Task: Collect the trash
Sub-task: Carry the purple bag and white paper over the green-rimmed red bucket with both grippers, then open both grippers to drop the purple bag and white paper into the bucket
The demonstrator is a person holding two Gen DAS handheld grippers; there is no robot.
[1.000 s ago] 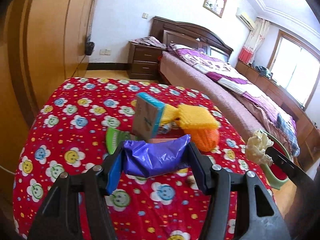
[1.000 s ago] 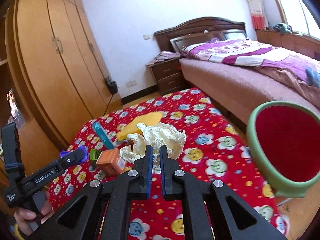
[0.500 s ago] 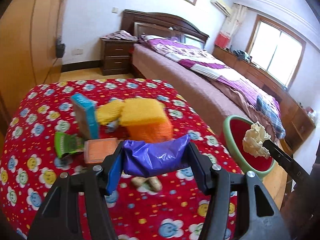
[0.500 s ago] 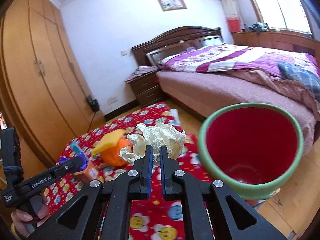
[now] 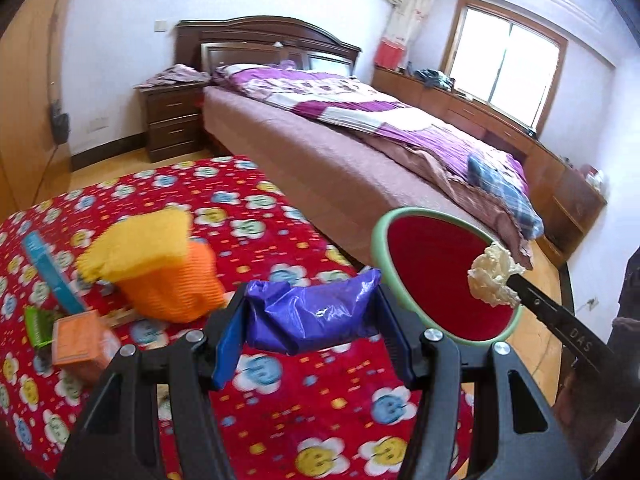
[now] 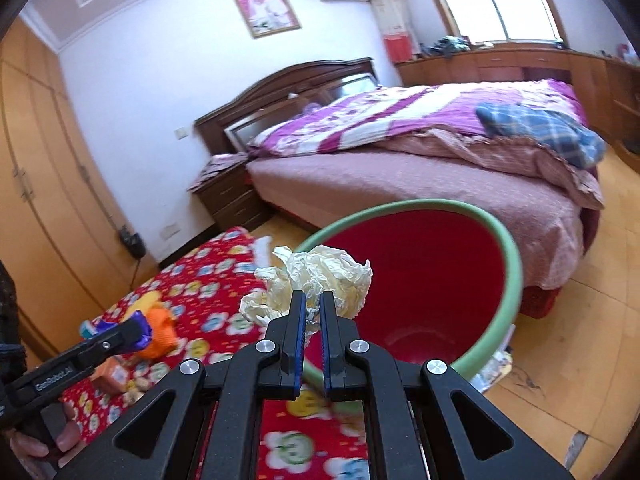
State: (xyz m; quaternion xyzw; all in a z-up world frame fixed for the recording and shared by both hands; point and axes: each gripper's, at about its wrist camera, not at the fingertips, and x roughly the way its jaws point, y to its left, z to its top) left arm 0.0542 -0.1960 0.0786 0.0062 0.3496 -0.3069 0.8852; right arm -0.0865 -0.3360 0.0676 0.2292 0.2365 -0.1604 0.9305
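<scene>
Passage, right of table: the round red bin with a green rim [image 6: 508,256] stood open-mouthed, nothing inside it visible. Obstacles, left: orange ribbed plastic basket [image 5: 172,284], small orange carton [image 5: 78,344] (both on the red flowered tablecloth [image 5: 280,408]). Beyond the bin: pink-covered bed [image 6: 420,184].

Purple wrapper [image 5: 312,312], cream paper wad [image 6: 320,280], red bin w/ green rim [image 6: 514,280], red smiley-flower cloth [image 5: 248,216]
</scene>
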